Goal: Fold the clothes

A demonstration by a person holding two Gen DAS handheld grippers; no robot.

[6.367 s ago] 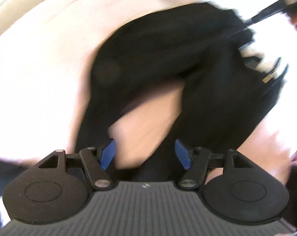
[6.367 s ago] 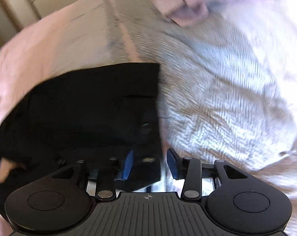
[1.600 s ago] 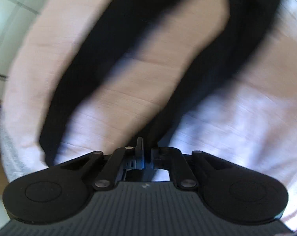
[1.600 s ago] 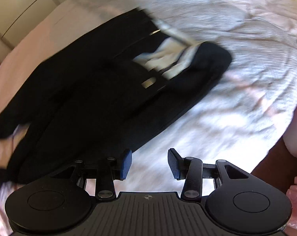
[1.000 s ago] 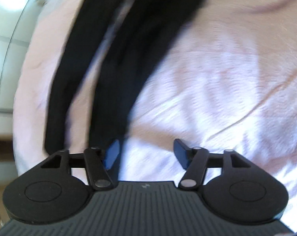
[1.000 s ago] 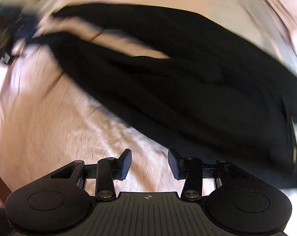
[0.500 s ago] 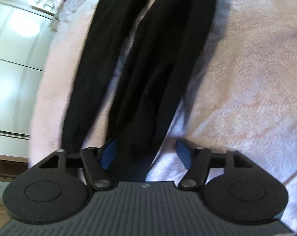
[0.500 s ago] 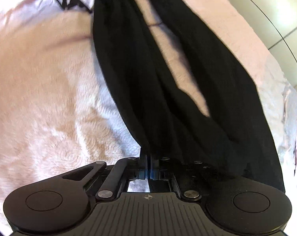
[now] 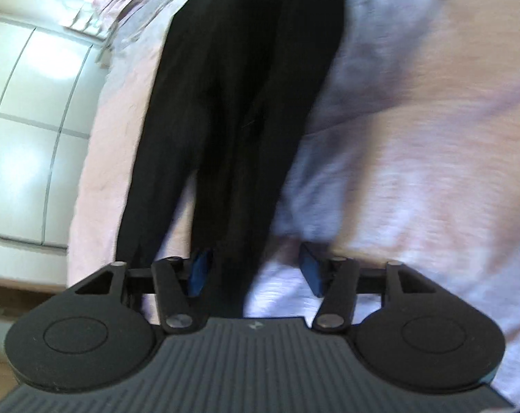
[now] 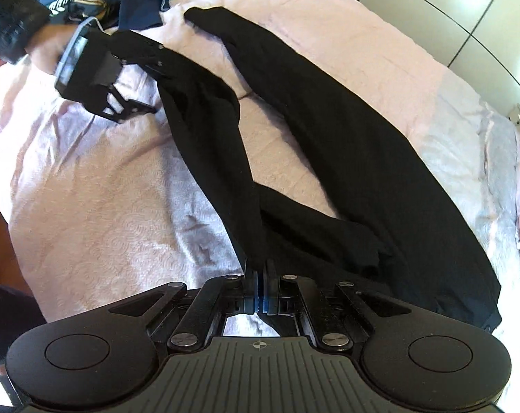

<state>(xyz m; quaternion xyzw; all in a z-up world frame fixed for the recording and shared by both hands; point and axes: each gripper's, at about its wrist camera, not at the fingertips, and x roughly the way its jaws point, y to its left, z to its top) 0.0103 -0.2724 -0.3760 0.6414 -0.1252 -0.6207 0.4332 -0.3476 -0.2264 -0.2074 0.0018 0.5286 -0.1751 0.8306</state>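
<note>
The black trousers [image 9: 246,86] run past the frame's top, their waistband unseen.

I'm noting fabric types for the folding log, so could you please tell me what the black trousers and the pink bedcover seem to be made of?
black trousers: look like a thin, smooth, matte woven fabric; they drape in soft folds without sheen, though the fibre cannot be told.
pink bedcover: appears to be a quilted or embossed textile, perhaps cotton; a raised swirl pattern shows on its matte surface.
</note>
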